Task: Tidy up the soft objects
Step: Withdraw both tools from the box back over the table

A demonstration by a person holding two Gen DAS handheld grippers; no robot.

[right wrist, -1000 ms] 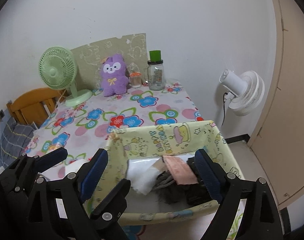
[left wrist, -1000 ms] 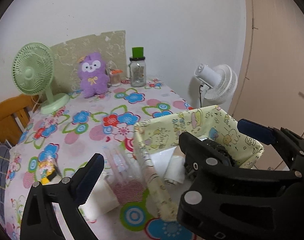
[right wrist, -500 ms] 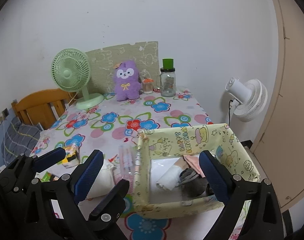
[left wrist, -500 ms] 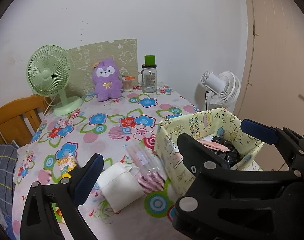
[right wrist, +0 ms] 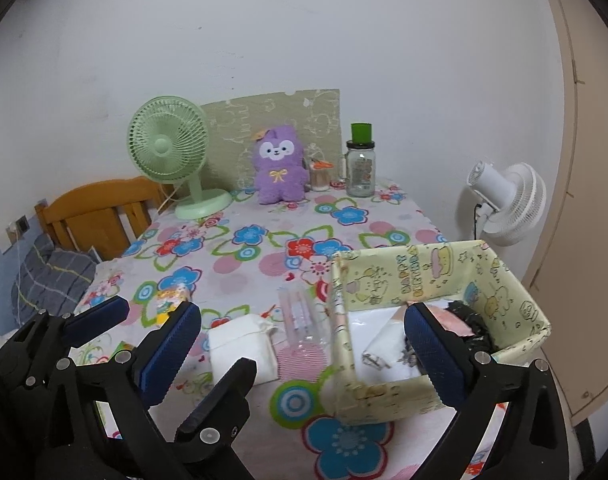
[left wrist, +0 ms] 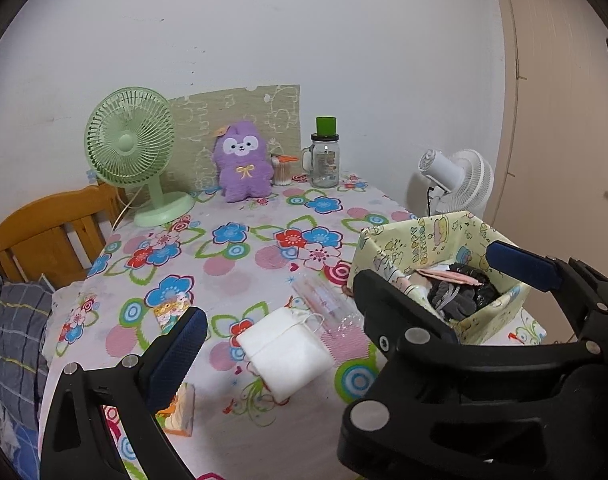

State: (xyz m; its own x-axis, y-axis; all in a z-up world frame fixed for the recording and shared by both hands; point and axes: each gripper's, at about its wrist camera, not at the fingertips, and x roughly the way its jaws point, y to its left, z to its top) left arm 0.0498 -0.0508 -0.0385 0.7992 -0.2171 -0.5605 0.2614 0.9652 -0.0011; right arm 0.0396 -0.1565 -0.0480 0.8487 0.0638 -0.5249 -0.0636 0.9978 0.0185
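Box (right wrist: 419,280) contents half hidden

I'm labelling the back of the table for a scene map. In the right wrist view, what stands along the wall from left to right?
Green fan → purple plush toy → small container with an orange lid → glass jar with a green cap; off the table, the white fan.

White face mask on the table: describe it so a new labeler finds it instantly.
On the floral tablecloth, look at the near edge, just left of the yellow cartoon-print box. The white face mask lies flat there beside a clear plastic sleeve. It alone is plain white, folded square, with a thin ear loop.
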